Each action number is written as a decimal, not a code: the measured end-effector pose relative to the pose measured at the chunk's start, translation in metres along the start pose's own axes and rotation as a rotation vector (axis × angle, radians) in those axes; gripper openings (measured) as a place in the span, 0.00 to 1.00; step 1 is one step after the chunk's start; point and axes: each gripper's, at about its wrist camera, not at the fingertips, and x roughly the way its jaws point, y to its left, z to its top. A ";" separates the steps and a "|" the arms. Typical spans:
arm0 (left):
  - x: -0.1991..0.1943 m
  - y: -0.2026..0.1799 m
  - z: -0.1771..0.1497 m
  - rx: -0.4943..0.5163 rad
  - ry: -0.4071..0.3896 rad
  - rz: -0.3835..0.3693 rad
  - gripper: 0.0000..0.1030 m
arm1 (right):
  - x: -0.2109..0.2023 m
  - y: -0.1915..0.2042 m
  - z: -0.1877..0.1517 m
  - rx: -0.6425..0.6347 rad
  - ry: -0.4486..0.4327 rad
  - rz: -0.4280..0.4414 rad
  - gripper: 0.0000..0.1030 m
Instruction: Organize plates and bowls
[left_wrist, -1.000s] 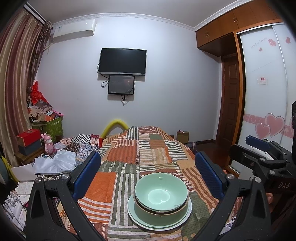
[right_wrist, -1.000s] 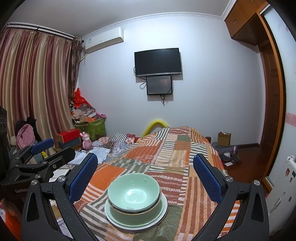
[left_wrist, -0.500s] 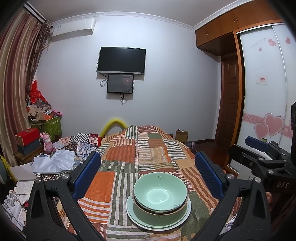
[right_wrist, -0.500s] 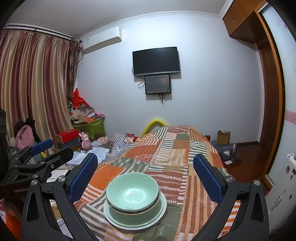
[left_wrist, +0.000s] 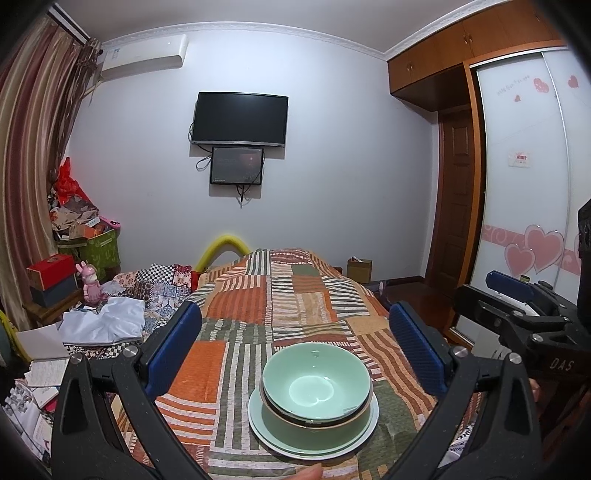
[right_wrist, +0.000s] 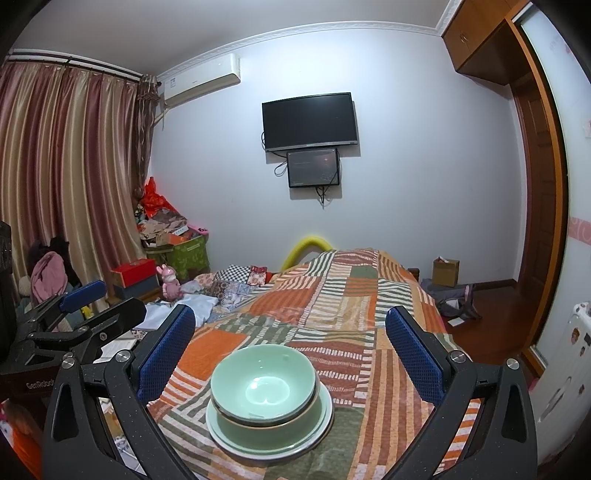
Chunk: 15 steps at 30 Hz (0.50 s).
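Two nested pale green ceramic bowls (left_wrist: 316, 384) are stacked on a pale green plate (left_wrist: 269, 432), mostly hidden beneath them, on a striped patchwork bedspread (left_wrist: 258, 317). Both the left claw (left_wrist: 295, 347) and the right claw (right_wrist: 291, 350) are held wide apart, empty.

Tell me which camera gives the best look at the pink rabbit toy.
The right wrist view: the pink rabbit toy stands unobstructed beside the red box. The left wrist view also shows it, but nearer the warped edge of the frame.
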 end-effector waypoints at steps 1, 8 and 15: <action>0.001 0.000 0.000 -0.001 0.002 0.001 1.00 | 0.000 0.000 0.000 0.001 0.000 0.001 1.00; 0.005 0.000 -0.001 -0.006 0.024 -0.009 1.00 | 0.000 0.000 0.000 0.005 0.001 0.000 1.00; 0.004 -0.001 -0.003 -0.001 0.015 -0.009 1.00 | 0.001 -0.001 0.001 0.014 0.001 -0.004 1.00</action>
